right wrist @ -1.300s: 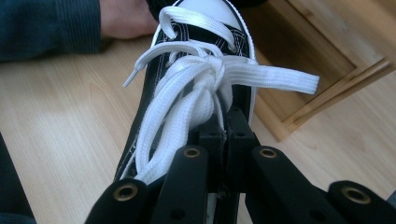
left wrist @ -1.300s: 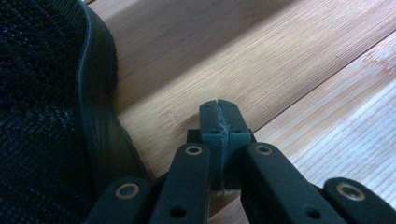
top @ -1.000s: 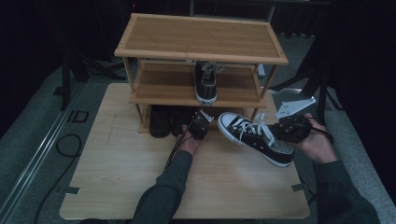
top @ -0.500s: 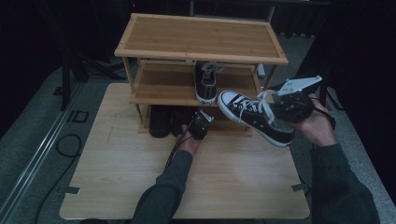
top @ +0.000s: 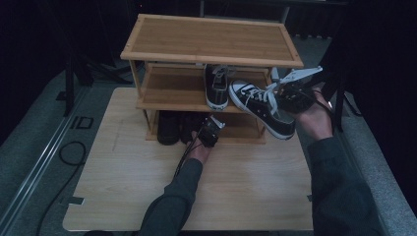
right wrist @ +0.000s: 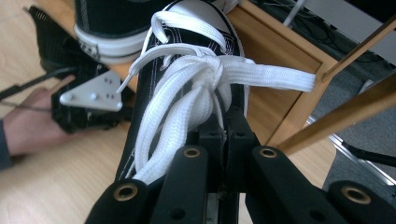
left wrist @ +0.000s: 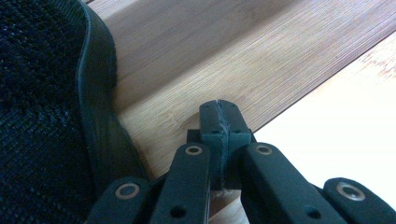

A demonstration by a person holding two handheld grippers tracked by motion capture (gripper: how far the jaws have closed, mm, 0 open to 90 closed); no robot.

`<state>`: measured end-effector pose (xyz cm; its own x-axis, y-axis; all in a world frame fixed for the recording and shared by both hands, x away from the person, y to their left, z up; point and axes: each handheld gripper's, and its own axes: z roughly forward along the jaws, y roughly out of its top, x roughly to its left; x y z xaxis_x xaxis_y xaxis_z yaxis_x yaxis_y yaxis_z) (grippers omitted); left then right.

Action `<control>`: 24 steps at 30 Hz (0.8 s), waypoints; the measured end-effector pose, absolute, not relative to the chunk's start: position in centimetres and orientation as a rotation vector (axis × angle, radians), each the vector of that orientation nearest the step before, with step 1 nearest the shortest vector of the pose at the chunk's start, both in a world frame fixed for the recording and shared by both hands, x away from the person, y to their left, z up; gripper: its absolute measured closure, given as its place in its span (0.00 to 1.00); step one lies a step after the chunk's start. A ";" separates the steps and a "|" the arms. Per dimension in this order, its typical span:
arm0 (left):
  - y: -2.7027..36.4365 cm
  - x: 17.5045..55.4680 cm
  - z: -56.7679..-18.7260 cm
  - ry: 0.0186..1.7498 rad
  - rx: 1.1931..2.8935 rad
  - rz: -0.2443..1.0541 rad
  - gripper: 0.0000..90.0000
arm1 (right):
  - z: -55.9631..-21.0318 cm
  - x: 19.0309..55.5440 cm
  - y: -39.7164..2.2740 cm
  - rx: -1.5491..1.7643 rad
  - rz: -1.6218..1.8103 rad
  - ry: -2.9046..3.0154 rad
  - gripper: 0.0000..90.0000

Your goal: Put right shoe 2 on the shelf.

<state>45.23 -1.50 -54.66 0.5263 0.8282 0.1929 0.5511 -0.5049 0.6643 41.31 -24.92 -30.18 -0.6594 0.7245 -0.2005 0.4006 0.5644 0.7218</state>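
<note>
sneaker (top: 261, 106) lifted off table, carried toward middle shelf (top: 172, 86)

the high view looks forward and down from above the person's side onto the table (top: 123, 196) and the shoe rack (top: 211, 42). the left gripper view sits very close to the rack's lowest shelf (left wrist: 224, 56). the right gripper view looks closely along a held sneaker (right wrist: 187, 93) toward the rack, which all three share.
</note>
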 end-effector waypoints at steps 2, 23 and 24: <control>-1.5 45.2 -54.6 1.117 2.233 0.676 1.00 | -30.2 41.6 -24.6 0.917 0.900 2.301 0.98; -1.5 45.2 -54.6 1.117 2.233 0.674 1.00 | -31.2 42.7 -22.6 1.054 0.897 2.143 0.98; -1.5 45.2 -54.6 1.116 2.234 0.674 1.00 | -31.3 42.7 -22.5 1.049 0.903 2.142 0.98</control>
<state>45.22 -1.47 -54.61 0.5297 0.8269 0.1890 0.5521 -0.5053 0.6632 42.73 -22.50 -31.26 -0.5206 0.8297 -0.2013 0.4351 0.4607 0.7736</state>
